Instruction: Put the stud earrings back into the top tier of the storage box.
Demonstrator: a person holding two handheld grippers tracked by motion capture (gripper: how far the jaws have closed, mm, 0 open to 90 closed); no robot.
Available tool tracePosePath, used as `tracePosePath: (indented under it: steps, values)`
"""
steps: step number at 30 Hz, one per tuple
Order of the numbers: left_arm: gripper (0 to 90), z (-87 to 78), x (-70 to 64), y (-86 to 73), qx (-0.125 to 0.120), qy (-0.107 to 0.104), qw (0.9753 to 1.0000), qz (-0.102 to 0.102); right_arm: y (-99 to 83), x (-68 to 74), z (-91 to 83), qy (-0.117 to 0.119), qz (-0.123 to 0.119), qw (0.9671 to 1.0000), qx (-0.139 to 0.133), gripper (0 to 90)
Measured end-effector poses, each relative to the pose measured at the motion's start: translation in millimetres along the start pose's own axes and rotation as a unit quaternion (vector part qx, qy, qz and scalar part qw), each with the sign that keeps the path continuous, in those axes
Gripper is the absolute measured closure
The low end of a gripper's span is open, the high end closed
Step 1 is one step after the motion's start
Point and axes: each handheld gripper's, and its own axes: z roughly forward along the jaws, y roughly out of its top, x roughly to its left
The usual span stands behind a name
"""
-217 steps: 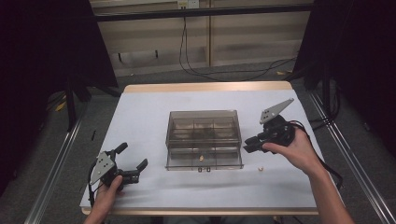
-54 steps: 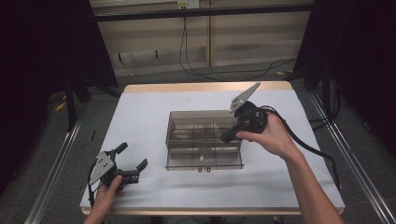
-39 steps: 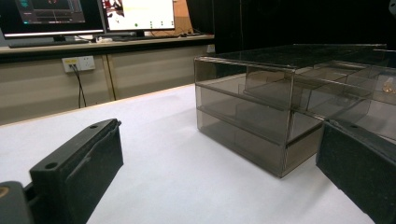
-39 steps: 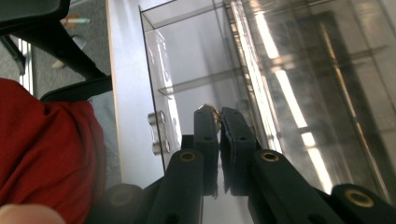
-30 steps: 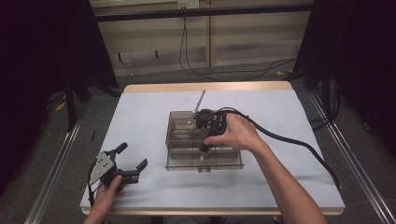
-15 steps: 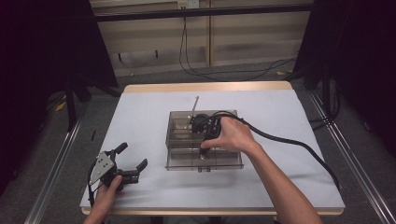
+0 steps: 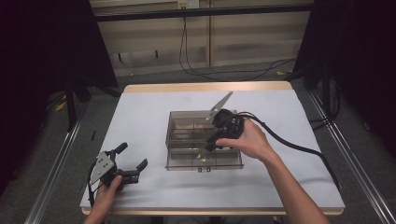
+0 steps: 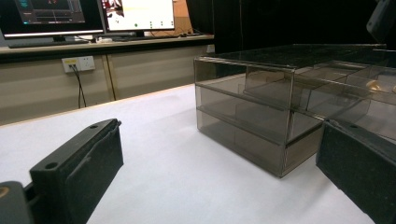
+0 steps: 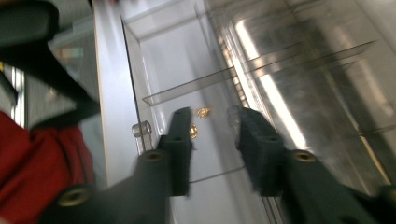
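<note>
- Two hand-held grippers in play: right hand-held gripper (image 7: 208, 145) is down over the smoked clear box (image 7: 187, 140) at mid-counter (image 7: 140, 107), left hand-held gripper (image 7: 128, 161) is parked near the front left corner, well apart from the box.
- Right hand-held gripper: jaws parted, nothing between them. In the right gripper view (image 9: 212, 135) they point into a front compartment of the box.
- Small gold pieces (image 9: 198, 122) lie on the compartment floor, between the jaws and just by the tip of the one on the left of that view. That jaw may touch one; blur, cannot tell.
- Clear divider wall (image 9: 187, 88) runs across just beyond the gold pieces; small clear knob (image 9: 141, 129) sits on the box's front wall.
- Left hand-held gripper: jaws spread wide, empty, low over the counter. Its own view (image 8: 219, 186) looks along the counter at a corner of the box (image 8: 252, 121), which sits past the jaws, not between them.
- Box stands flat on the counter, interior split into compartments.
- Right hand (image 7: 247, 140) wraps the gripper body; its cable (image 7: 299, 147) trails off right across the counter.
</note>
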Motion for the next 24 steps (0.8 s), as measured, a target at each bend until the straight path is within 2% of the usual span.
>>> tracePosePath:
  steps: [1, 2, 5, 6, 7, 8, 9, 10, 12, 13, 14, 19, 20, 21, 24]
  values:
    - [0.7, 0.0, -0.1, 0.0, 0.000, 0.000, 1.0000, 0.000, -5.7, -0.6, -3.9, 0.001, -0.001, 0.9998, -0.018, 60.9]
    - [0.7, 0.2, -0.3, 0.0, -0.001, 0.001, 1.0000, -0.001, -11.4, 0.5, -8.2, -0.007, -0.005, 0.9994, -0.032, 60.6]
    - [0.7, 0.0, -0.1, 0.0, 0.000, 0.000, 1.0000, 0.000, -29.5, 2.9, -20.6, -0.021, 0.011, 0.9967, -0.077, 52.5]
    - [0.7, 0.4, -0.8, -0.1, -0.003, 0.001, 1.0000, -0.003, -43.9, 4.0, -27.9, -0.037, 0.026, 0.9931, -0.108, 46.5]
    - [0.7, -0.1, -0.1, 0.1, 0.002, 0.001, 1.0000, 0.003, -52.1, 2.8, -31.6, -0.040, 0.035, 0.9905, -0.127, 46.0]
    - [0.7, 0.5, -0.8, 0.0, -0.002, 0.001, 1.0000, -0.003, -52.1, 2.8, -31.6, -0.040, 0.035, 0.9905, -0.127, 46.0]
    - [0.7, 0.1, -0.2, 0.0, 0.000, 0.001, 1.0000, 0.000, -69.4, -0.1, -39.2, -0.045, 0.055, 0.9846, -0.160, 42.3]
    - [0.7, 0.2, -0.2, 0.0, 0.000, 0.001, 1.0000, -0.001, -69.4, -0.1, -39.2, -0.045, 0.055, 0.9846, -0.160, 42.3]
    - [0.7, 0.3, -0.3, 0.0, 0.000, 0.001, 1.0000, 0.000, -85.1, -2.2, -45.6, -0.058, 0.069, 0.9799, -0.178, 39.6]
    - [0.7, 0.3, -0.1, 0.0, 0.000, 0.001, 1.0000, 0.000, -98.9, -3.1, -50.3, -0.069, 0.079, 0.9774, -0.184, 38.7]
    - [0.7, 0.4, -0.3, 0.0, -0.001, 0.001, 1.0000, -0.003, -98.9, -3.1, -50.3, -0.069, 0.079, 0.9774, -0.184, 38.7]
    - [0.7, 0.5, -0.5, 0.0, -0.001, 0.002, 1.0000, -0.002, -123.7, -1.3, -59.4, -0.084, 0.093, 0.9727, -0.195, 33.7]
    - [0.7, 0.7, -0.7, -0.1, -0.002, 0.001, 1.0000, -0.004, -132.8, 0.3, -62.3, -0.087, 0.101, 0.9701, -0.203, 28.4]
    - [0.7, 0.5, -0.4, 0.0, -0.001, 0.002, 1.0000, -0.001, -132.8, 0.3, -62.3, -0.087, 0.101, 0.9701, -0.203, 28.4]
    - [0.7, 0.1, -0.1, 0.0, 0.000, 0.001, 1.0000, 0.000, -148.0, 1.3, -62.8, -0.110, 0.114, 0.9668, -0.201, 21.7]
